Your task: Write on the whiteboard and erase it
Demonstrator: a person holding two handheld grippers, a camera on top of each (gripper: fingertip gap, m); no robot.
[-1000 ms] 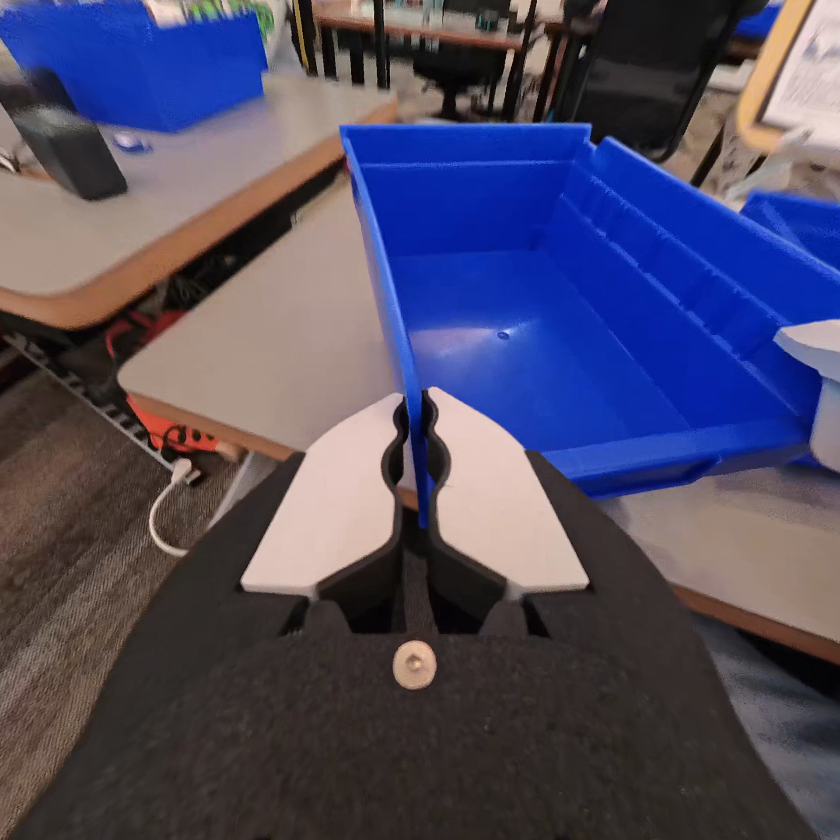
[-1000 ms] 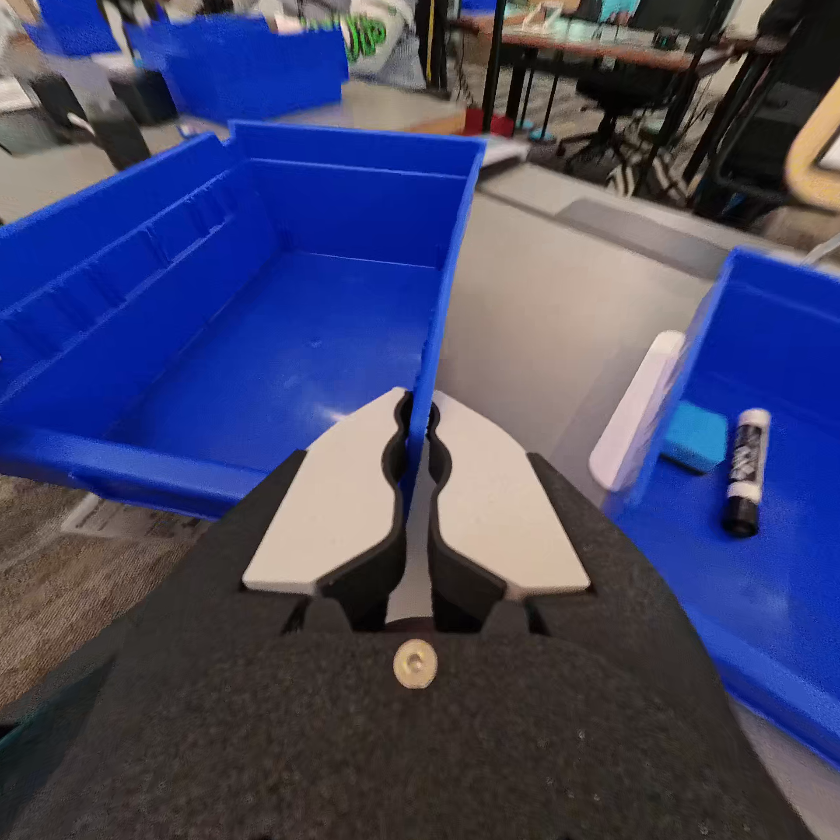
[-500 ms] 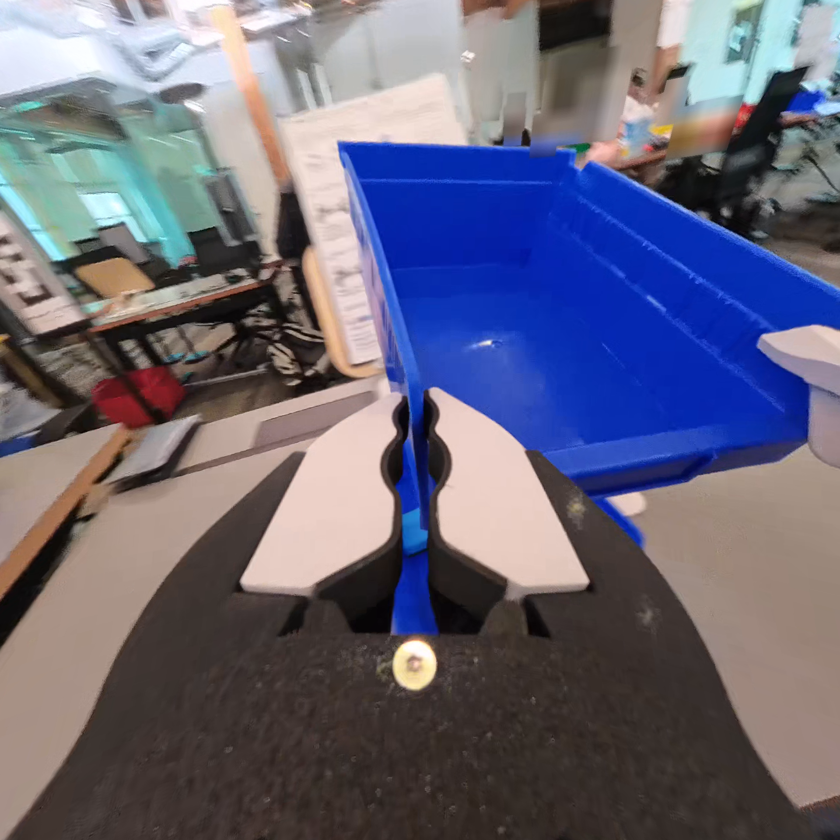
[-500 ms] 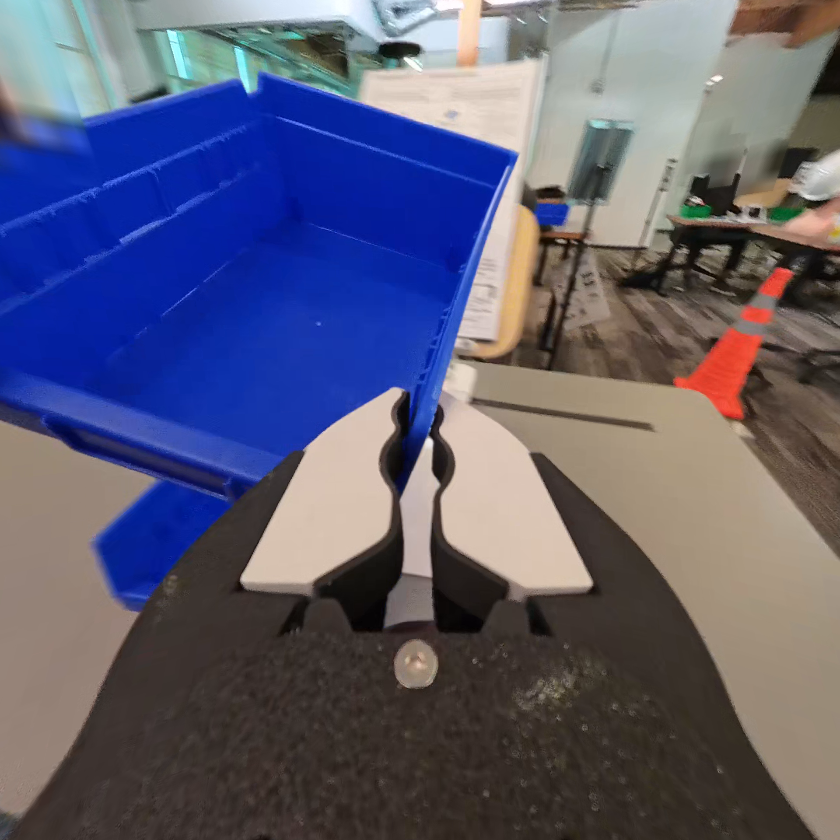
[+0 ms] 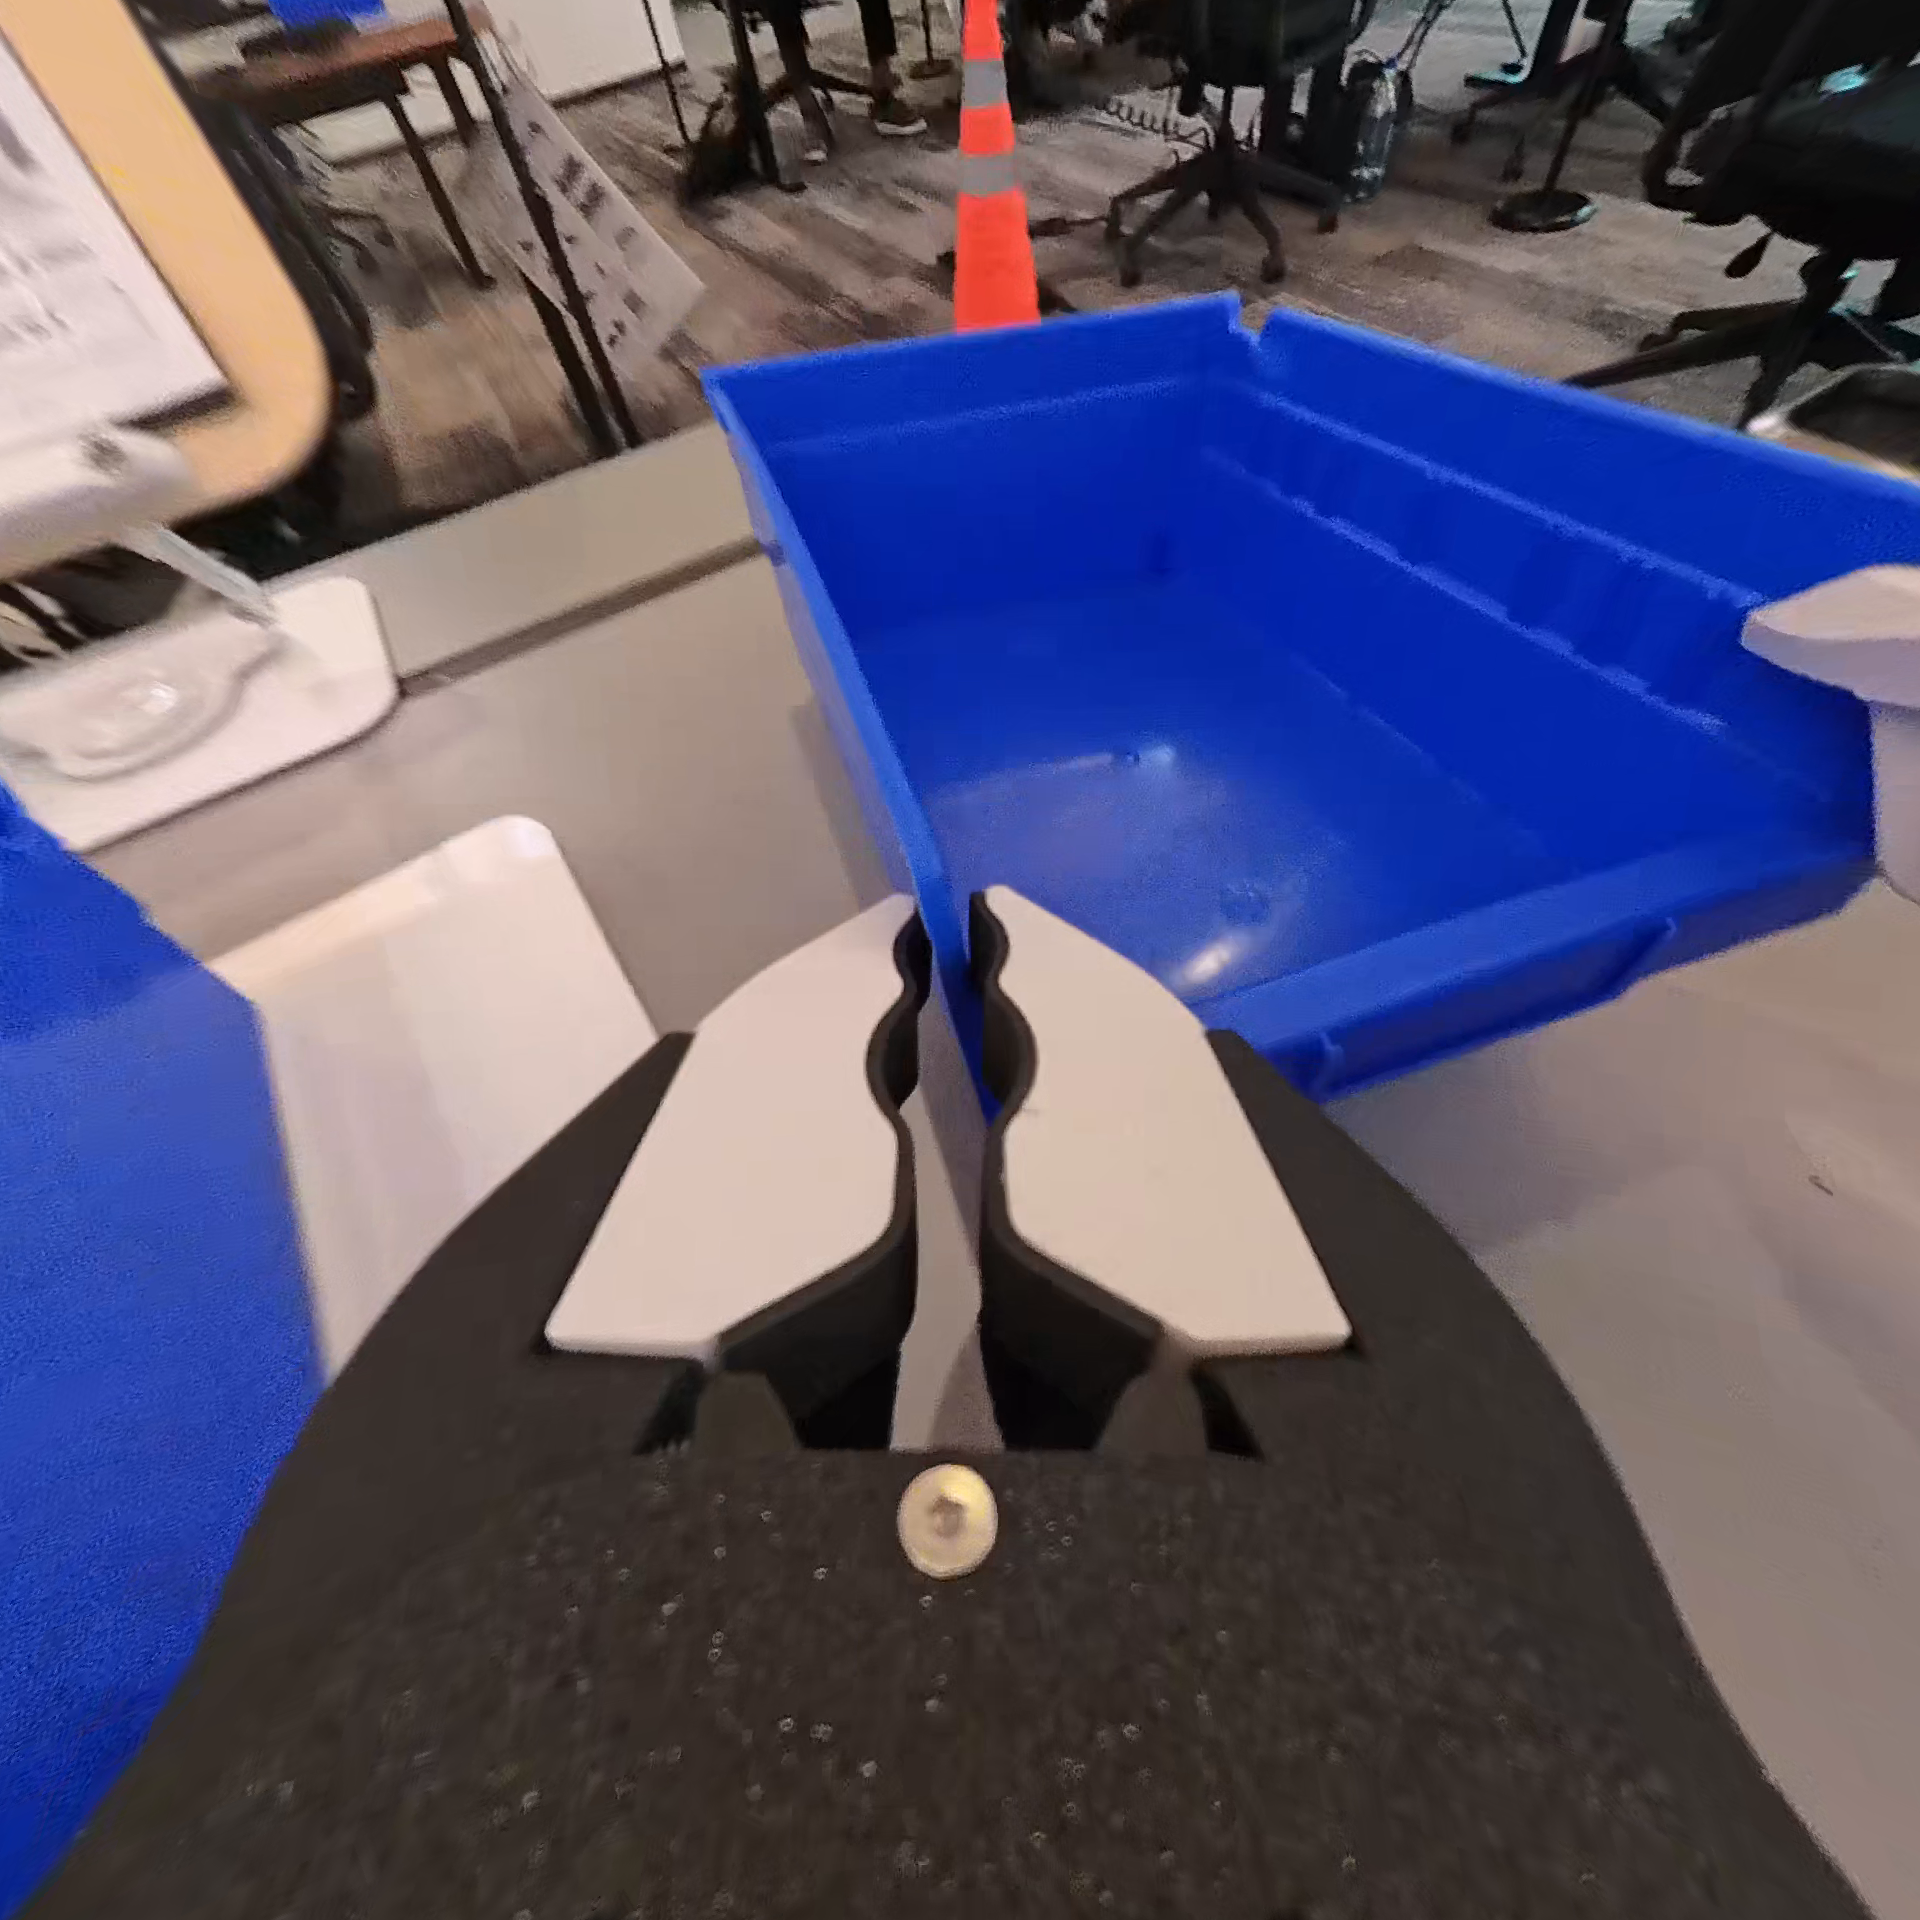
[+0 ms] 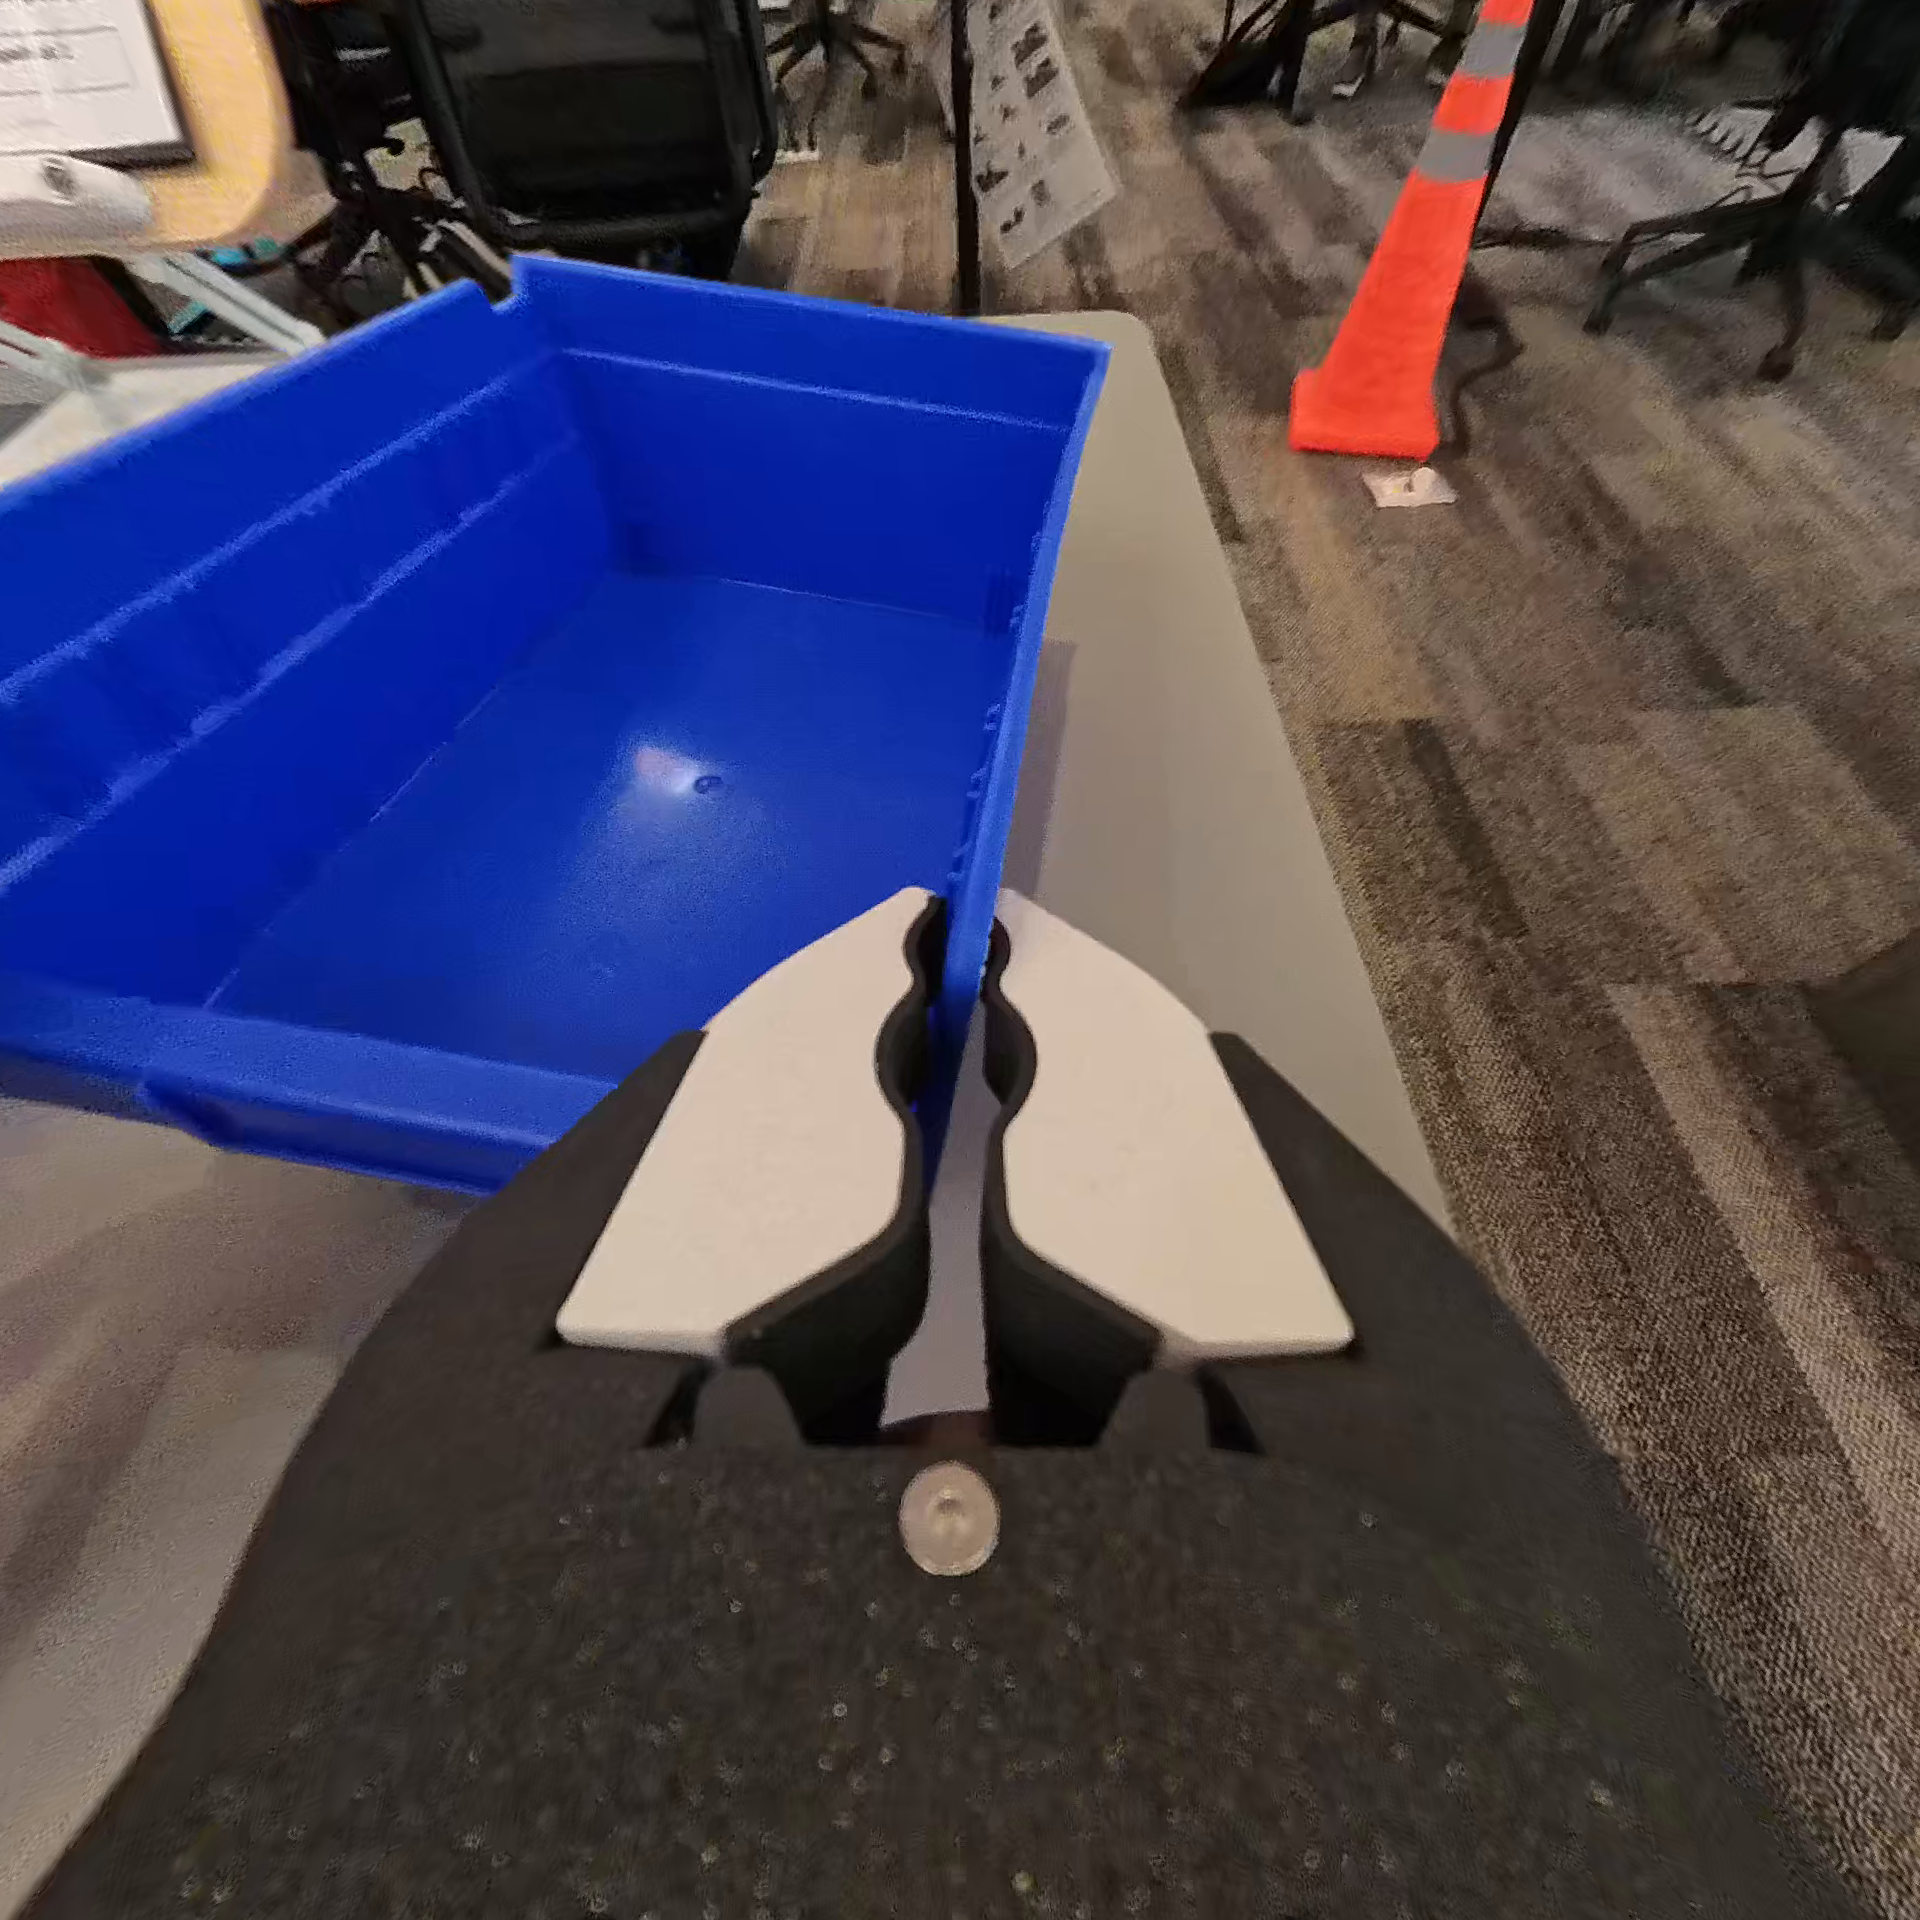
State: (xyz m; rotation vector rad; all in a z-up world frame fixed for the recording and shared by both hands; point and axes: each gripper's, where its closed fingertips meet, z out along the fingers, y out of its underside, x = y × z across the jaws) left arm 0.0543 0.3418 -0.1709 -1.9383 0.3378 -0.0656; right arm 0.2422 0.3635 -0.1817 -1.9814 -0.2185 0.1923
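Swinging round from half a second ago, your left claw (image 5: 943,925) and right claw (image 6: 964,920) stay clenched on opposite side walls of the empty blue bin (image 5: 1299,790), now low over the grey worktop (image 5: 613,727). That clears space: the whiteboard (image 5: 416,997) lies just left. Mind the worktop's right edge (image 6: 1226,665), close beside the bin; open room lies nearer you

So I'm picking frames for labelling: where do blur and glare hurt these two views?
Left wrist view: the poster board and second blue bin at the left edge are smeared; glare spots sit on the held blue bin floor. Right wrist view: sharper overall, one glare patch on the bin floor, the traffic cone slightly soft, edges bowed by the wide lens.
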